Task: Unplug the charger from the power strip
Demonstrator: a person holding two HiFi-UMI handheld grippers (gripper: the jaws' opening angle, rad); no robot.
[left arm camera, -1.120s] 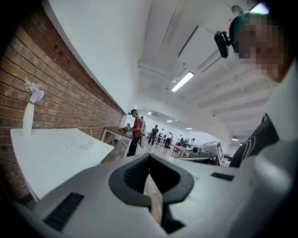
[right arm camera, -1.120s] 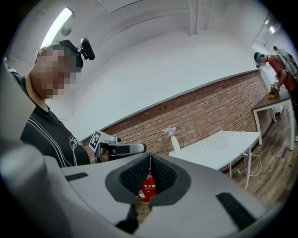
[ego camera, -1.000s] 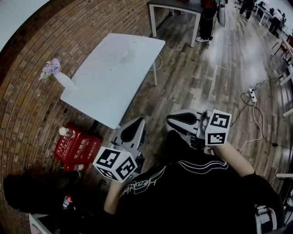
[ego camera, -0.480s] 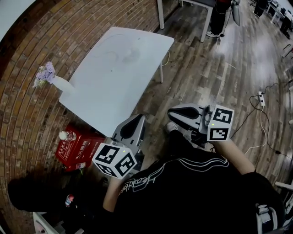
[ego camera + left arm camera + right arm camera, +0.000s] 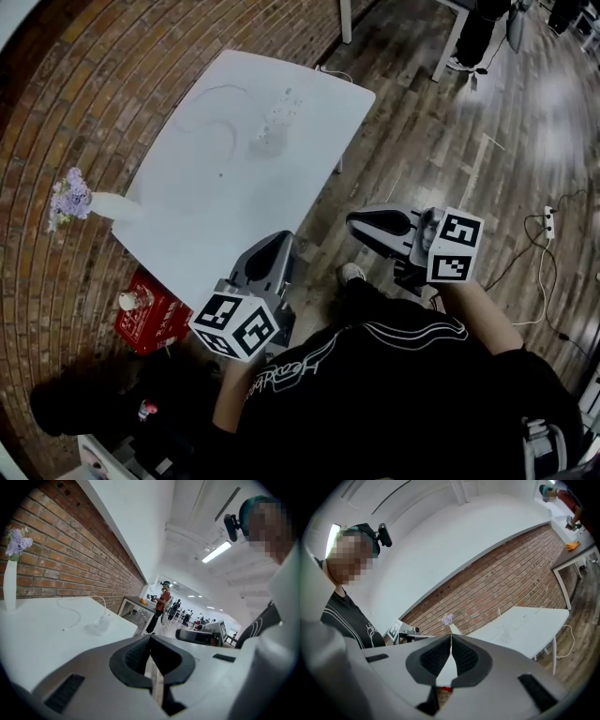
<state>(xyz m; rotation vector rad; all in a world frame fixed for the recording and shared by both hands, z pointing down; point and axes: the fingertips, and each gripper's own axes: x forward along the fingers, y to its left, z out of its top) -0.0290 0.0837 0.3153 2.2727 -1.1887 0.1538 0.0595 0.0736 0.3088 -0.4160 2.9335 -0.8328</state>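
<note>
— Holding both tools low before the white table (image 5: 187,220), we see the left gripper (image 5: 282,243) with its jaws pressed together and nothing between them.
— The right gripper (image 5: 355,221) is closed and empty too. The charger (image 5: 262,142) lies just beside the power strip (image 5: 284,105) on the table's far part, well apart from us.

— How many grippers?
— Two: the left gripper (image 5: 281,246) and the right gripper (image 5: 358,221), with one marker cube each.
— And on the table (image 5: 178,225)?
— One power strip (image 5: 281,111), one charger (image 5: 265,142), and one vase (image 5: 103,206) at nine o'clock.
— On the floor?
— A second power strip (image 5: 549,217) at three o'clock, and one red box (image 5: 155,319) with one bottle (image 5: 127,301) on it.
</note>
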